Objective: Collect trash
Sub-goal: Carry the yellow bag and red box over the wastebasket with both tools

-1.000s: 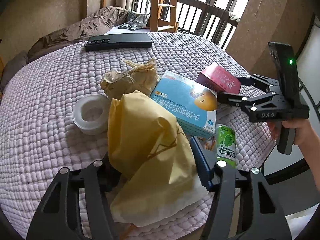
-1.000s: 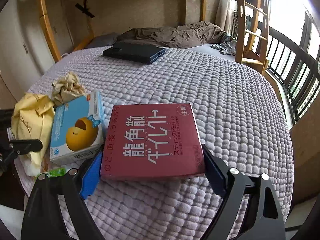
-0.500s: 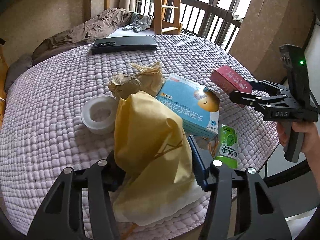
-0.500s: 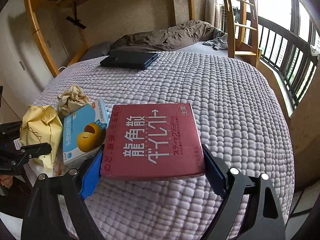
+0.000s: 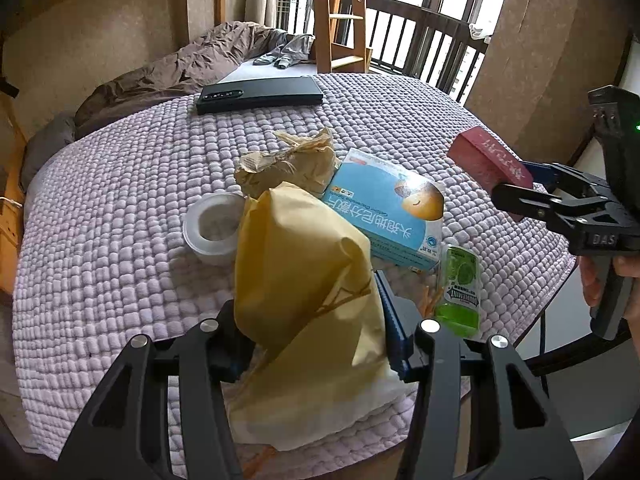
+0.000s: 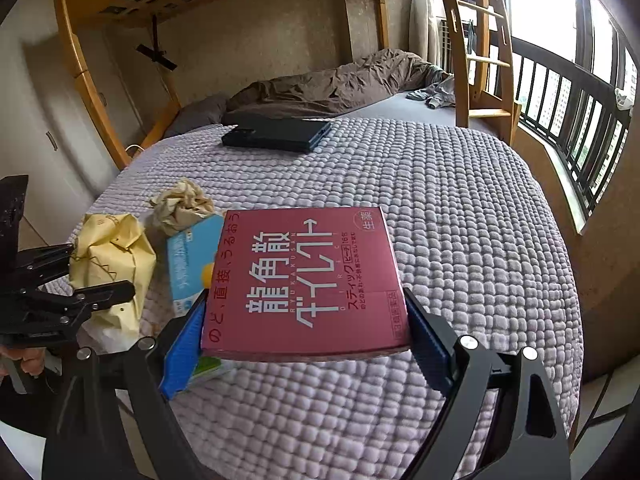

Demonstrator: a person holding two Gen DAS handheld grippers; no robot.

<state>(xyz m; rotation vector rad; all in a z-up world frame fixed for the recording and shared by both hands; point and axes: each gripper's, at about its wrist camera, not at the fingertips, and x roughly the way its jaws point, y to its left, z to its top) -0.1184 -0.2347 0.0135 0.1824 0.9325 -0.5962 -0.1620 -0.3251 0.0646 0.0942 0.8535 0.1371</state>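
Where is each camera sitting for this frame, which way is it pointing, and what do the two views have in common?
Left wrist: behind the left claw, looking down its jaws, shut on the yellow bag; a hand shows at right.
Right wrist: behind the right claw, shut on the red box.
Shared: bag, red box, blue box, crumpled paper, quilt.

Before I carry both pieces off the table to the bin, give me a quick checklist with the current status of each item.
1. Right gripper clamped on the red box: ok, both pads press its sides.
2. Red box clear of the table: ok, it hangs above the quilted cover.
3. Left gripper on the yellow paper bag: its jaws have just been closing with the bag between them; firm hold cannot tell.
4. Yellow paper bag lifted: not ok, its bottom lies on the cover.
5. Trash left behind: not ok, blue box, crumpled paper, green pack and tape roll remain.
6. Bin location: cannot tell, none in view.
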